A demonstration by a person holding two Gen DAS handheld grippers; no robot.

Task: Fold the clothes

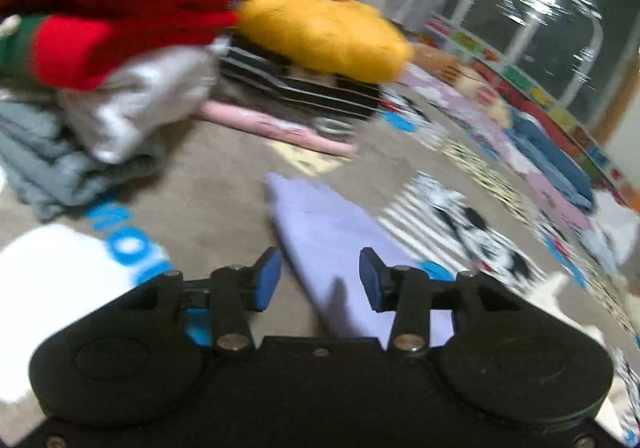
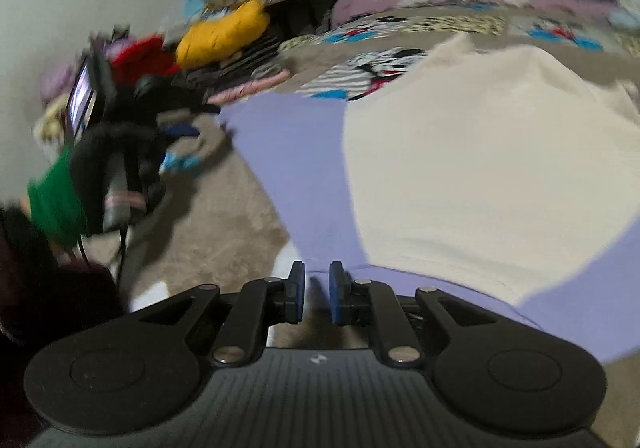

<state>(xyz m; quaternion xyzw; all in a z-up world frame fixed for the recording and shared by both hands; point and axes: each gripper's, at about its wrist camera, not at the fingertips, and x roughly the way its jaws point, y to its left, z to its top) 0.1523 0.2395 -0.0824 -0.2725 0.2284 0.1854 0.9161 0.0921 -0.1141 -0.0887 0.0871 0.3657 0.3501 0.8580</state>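
left tool [image 1: 319, 280]: fingers spread wide, empty, above lavender cloth [image 1: 340, 244] | right tool [image 2: 317, 294]: narrow gap, nothing visibly pinched, at near edge of lavender cloth [image 2: 296, 167] | cream garment [image 2: 480, 175] lies on it | carpet [image 1: 224, 175] beneath | clothes pile [image 1: 120, 47] far left

A pale lavender cloth garment [image 1: 340, 244] lies flat on the beige carpet, tapering to a corner toward 11 o'clock. In the right wrist view, a cream-white fabric piece [image 2: 480, 175] lies spread across it, covering its 3 o'clock side.
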